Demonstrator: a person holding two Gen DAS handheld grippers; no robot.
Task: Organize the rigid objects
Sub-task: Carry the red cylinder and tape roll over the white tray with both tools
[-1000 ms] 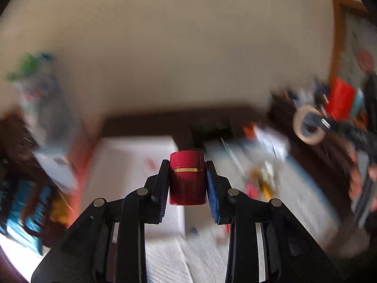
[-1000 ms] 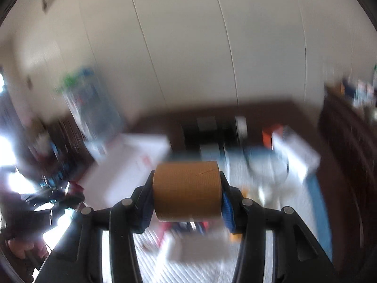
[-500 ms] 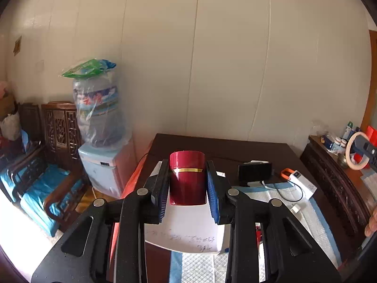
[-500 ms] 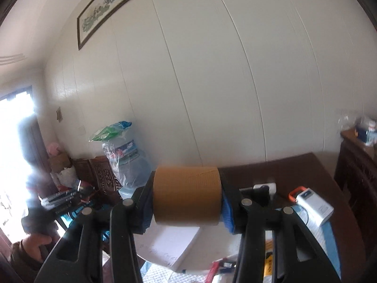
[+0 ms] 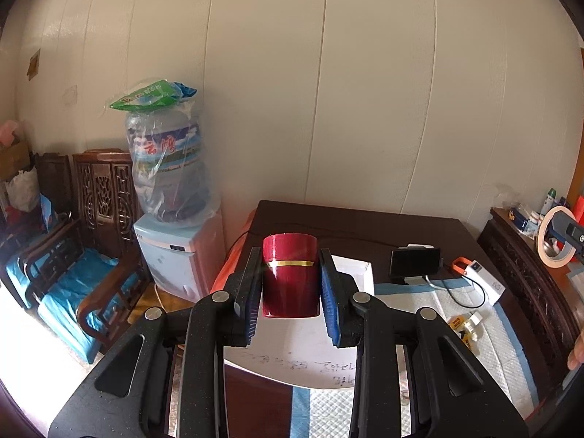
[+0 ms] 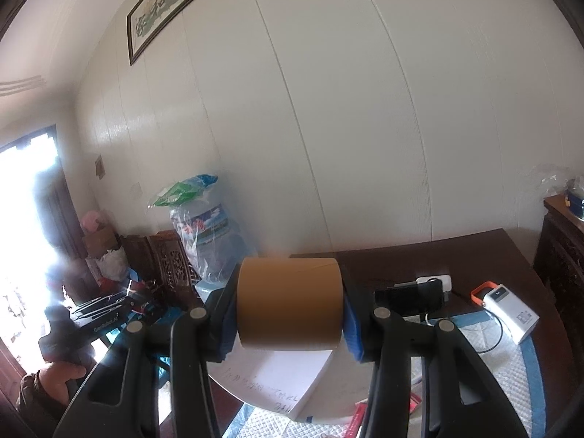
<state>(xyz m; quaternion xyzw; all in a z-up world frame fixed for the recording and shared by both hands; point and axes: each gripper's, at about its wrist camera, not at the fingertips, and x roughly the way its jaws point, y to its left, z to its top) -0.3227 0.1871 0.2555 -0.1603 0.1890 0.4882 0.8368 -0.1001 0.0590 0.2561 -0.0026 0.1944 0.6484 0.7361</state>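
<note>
Left fingers (image 5: 252, 284): you're gripping the red jar (image 5: 289, 277), upright, axis vertical.
Right fingers (image 6: 352, 332): you're clamping the tape roll (image 6: 289, 303), axis crosswise.
White box (image 5: 310, 357): lying directly below both, nearer your left.

Both grippers lifted, apparently, views sharper
</note>
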